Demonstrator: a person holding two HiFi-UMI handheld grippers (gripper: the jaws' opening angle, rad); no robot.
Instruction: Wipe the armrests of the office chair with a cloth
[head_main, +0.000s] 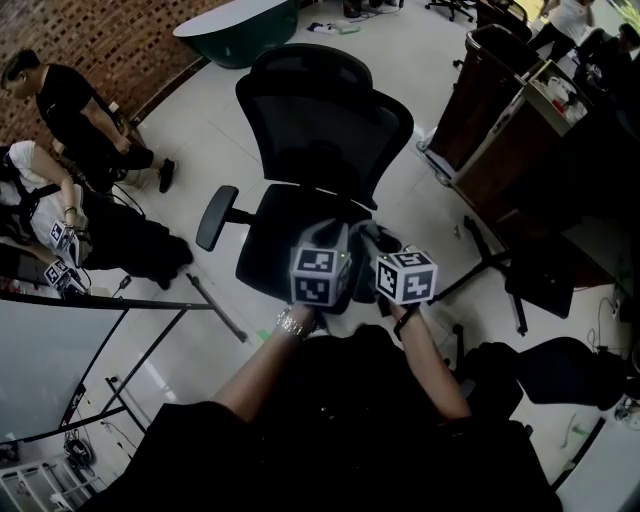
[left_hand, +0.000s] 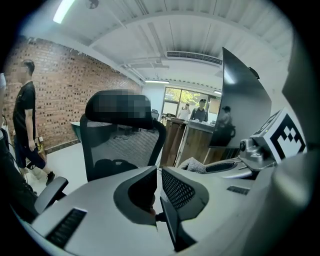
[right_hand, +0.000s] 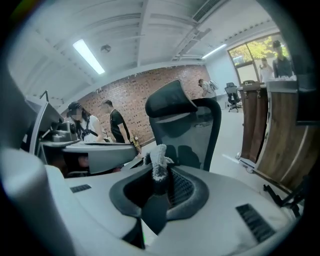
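A black mesh office chair (head_main: 320, 130) stands in front of me, its left armrest (head_main: 216, 216) sticking out to the side. Both grippers hover over the seat's right front part. My right gripper (right_hand: 160, 172) is shut on a grey fluffy cloth (right_hand: 159, 159) that sticks up from between its jaws. The left gripper (left_hand: 158, 171) sits close beside it with its jaws together and nothing between them. In the left gripper view the chair back (left_hand: 122, 147), the armrest (left_hand: 50, 192) and the cloth (left_hand: 196, 164) show. The right armrest is hidden under the grippers.
People sit and stand by the brick wall (head_main: 60, 100) at the left. Brown wooden cabinets (head_main: 500, 110) stand at the right, with another chair's base (head_main: 495, 265) near them. A green tub (head_main: 245, 30) is behind the chair. A glass-topped table (head_main: 60, 340) is at my lower left.
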